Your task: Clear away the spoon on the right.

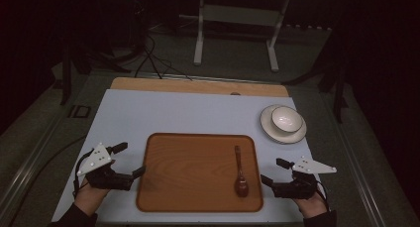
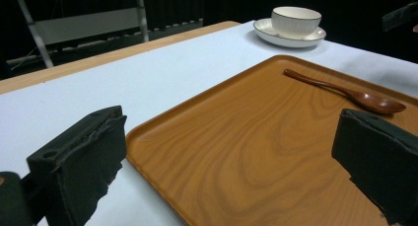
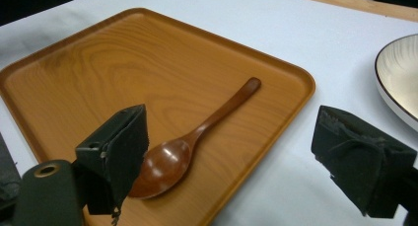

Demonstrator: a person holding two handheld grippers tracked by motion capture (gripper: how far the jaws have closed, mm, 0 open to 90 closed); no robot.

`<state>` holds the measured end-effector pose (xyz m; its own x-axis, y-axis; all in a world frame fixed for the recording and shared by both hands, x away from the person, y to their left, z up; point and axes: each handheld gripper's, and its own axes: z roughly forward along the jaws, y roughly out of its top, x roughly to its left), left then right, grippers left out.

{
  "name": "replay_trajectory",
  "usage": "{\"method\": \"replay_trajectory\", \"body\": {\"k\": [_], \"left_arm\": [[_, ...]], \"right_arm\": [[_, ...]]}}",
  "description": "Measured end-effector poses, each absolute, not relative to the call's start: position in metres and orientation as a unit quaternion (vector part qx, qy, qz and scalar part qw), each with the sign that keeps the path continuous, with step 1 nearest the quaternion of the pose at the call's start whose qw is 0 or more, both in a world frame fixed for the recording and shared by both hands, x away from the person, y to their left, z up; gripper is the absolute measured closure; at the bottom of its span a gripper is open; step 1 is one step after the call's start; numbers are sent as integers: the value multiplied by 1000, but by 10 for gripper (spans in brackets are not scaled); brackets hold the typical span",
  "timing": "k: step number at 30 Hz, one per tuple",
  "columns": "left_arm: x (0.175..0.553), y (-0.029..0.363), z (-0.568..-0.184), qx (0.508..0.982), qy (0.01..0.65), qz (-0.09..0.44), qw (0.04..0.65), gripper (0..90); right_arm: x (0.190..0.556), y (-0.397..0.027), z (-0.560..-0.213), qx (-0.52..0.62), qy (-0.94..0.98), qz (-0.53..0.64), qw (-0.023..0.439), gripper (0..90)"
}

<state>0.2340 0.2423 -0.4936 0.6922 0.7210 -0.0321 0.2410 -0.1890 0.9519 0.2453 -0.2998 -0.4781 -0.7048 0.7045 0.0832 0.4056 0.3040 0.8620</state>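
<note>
Left black two-jaw gripper (image 1: 130, 160): jaws spread wide, nothing between them. It sits on the pale blue table cover (image 1: 163, 113) just off the tray's left edge, at about 8 o'clock in the high view, jaws aimed toward 2 o'clock. The left hand (image 1: 91, 195) comes in from the bottom edge, wrist low, grey three-cornered plate facing up.

Right black two-jaw gripper (image 1: 276, 170): jaws also wide apart, holding nothing. It sits just off the tray's right edge, at about 4 o'clock, jaws aimed toward 10 o'clock. The right hand (image 1: 309, 203) mirrors the left.

Dark brown wooden spoon (image 1: 240, 173): lies flat in the rounded rectangular wooden tray (image 1: 193, 167), right half, bowl toward 6 o'clock, handle toward 12. In the right gripper view the spoon's bowl (image 3: 160, 167) is just beside the left-hand jaw; contact can't be told.

White bowl (image 1: 287, 119) sits on a white dark-rimmed plate (image 1: 270, 130) at 2 o'clock, well apart from both grippers.
</note>
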Motion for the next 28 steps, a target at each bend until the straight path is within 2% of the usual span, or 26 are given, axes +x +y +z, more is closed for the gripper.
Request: {"method": "replay_trajectory", "body": {"k": [11,13,28], "left_arm": [[235,243,-496,741,326,215,546,12],[235,242,-496,742,325,213,546,12],[234,241,-496,743,322,211,547,12]], "right_arm": [[245,-310,-491,350,792,480,138,141],[249,-314,-496,364,786,485,123,141],[252,-311,-503,361,797,469,120,141]]}}
